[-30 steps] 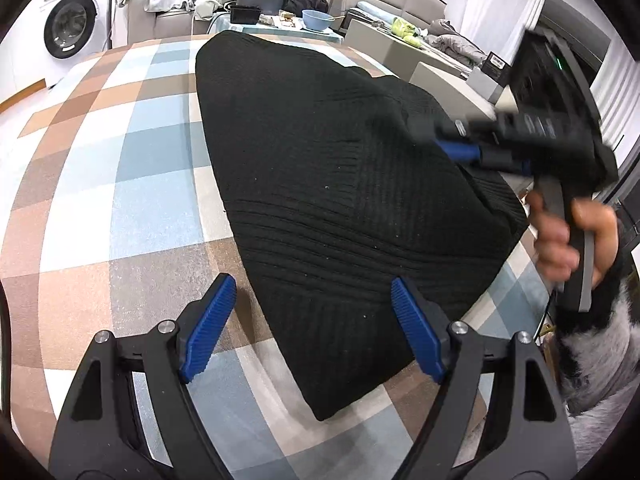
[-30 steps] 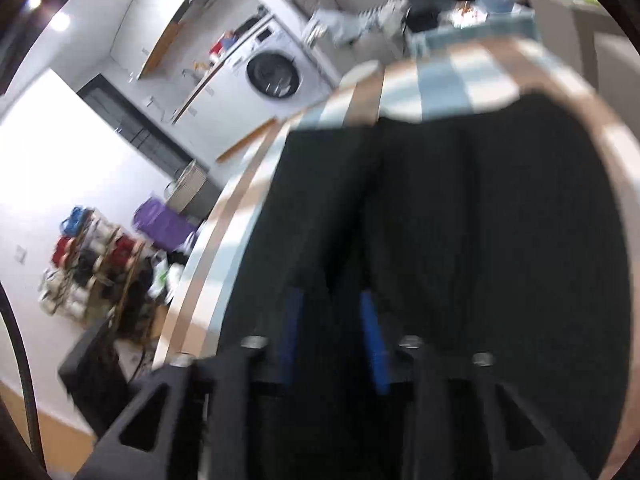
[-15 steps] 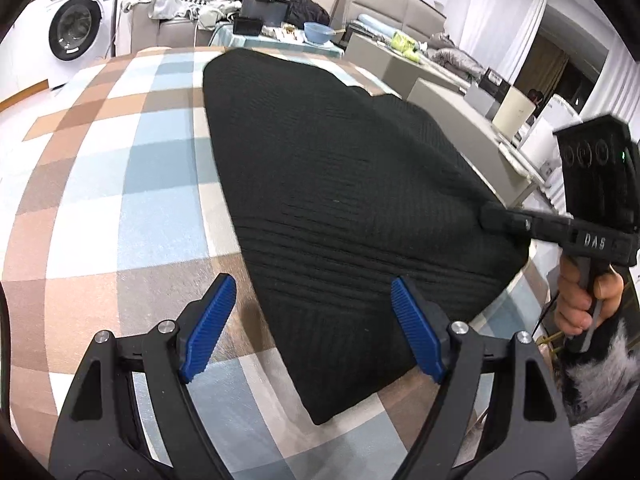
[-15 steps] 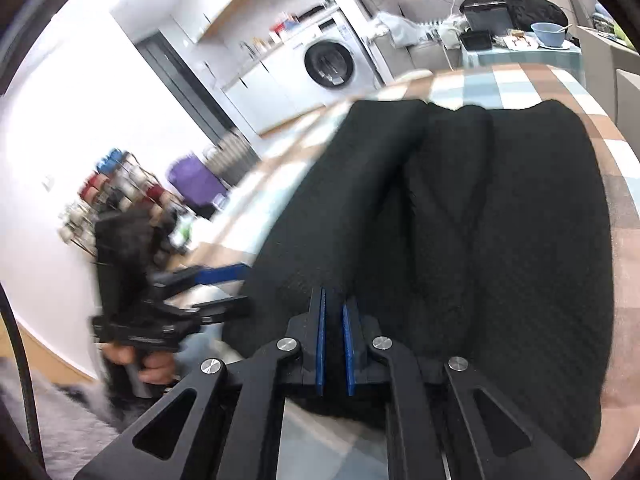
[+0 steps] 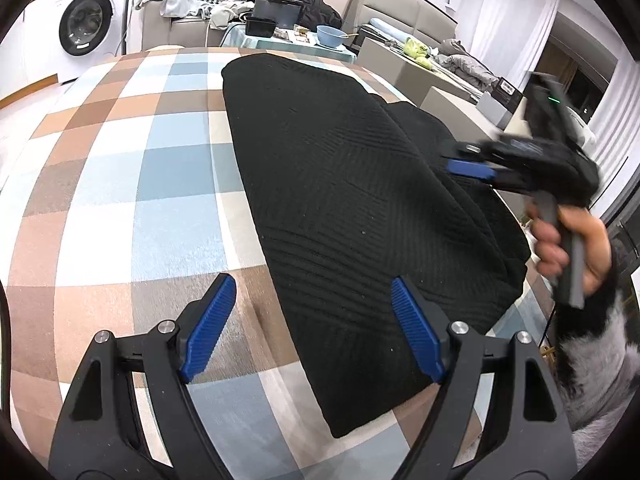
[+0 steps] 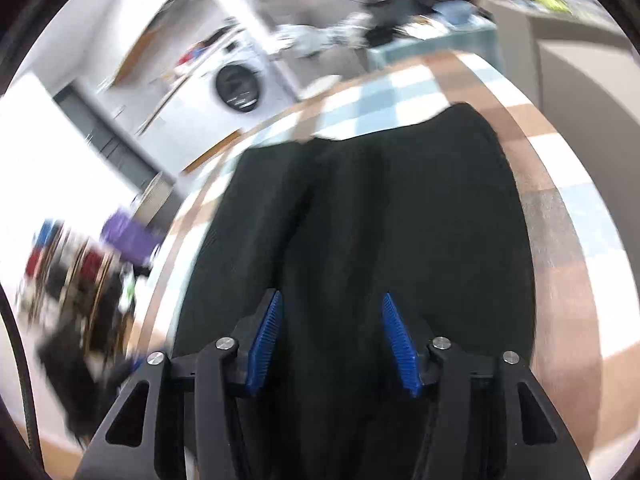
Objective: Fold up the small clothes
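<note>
both tongs are spread and pinch nothing; the left gripper [image 5: 310, 330] hovers low over the near corner of the black knit garment [image 5: 360, 184], one pad over the checked cloth and one over the knit; the right gripper [image 6: 330, 340] hovers above the garment near its right side, its picture blurred; the garment lies flat on the table [image 5: 120, 160], which is covered by a checked cloth, and it fills the middle and right part, with its right border close to the right edge of the table and its far end close to the far edge; one layer seems already folded over along the right side, where a step shows in the knit; i judge the cloth is soft, thick and a little heavy, not slippery, so it will sag and drag when it is lifted, and a deep pinch at a corner or on the ribbed hem should hold better than a shallow one; open room is wide on the left side of the table; on the right there is almost none, so a fold toward the left looks safer.
</note>
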Demonstrator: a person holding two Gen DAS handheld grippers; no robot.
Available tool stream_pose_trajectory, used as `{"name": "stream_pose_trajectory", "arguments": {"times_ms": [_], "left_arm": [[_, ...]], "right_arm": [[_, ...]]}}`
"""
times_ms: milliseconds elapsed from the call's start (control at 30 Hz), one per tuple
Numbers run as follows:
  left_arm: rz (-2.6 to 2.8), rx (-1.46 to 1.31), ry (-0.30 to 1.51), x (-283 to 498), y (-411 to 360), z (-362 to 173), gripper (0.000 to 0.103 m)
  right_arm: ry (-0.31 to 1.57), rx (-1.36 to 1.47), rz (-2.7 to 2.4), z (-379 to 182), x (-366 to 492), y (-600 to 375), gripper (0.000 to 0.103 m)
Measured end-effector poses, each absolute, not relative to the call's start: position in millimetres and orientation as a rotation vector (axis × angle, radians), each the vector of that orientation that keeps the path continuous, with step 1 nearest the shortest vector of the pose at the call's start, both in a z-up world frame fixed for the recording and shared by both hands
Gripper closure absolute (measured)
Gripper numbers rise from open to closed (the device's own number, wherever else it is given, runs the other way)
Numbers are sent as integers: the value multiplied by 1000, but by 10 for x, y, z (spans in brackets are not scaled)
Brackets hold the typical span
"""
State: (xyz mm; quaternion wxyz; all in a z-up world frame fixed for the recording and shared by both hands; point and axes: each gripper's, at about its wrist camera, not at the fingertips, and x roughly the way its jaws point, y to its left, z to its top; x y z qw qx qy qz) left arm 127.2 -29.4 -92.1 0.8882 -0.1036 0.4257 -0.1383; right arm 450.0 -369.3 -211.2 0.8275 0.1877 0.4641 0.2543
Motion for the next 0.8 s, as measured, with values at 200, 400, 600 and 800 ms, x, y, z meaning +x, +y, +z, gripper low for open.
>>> {"name": "stream_pose_trajectory", "arguments": {"times_ms": [200, 400, 600, 800], "left_arm": [[-283, -227, 879, 1286, -247, -926, 25], [-279, -243, 873, 1293, -212, -928, 25], [-281, -219, 884, 1271, -283, -963, 25], [-301, -202, 899, 1270, -366, -997, 25]], "right_arm": [[1018, 316, 529, -2180, 5038, -3501, 99], [727, 333, 534, -1653, 4940, -3637, 99], [999, 355, 461, -2017, 5095, -3732, 91], [1088, 309, 614, -2216, 4247, -3822, 67]]}}
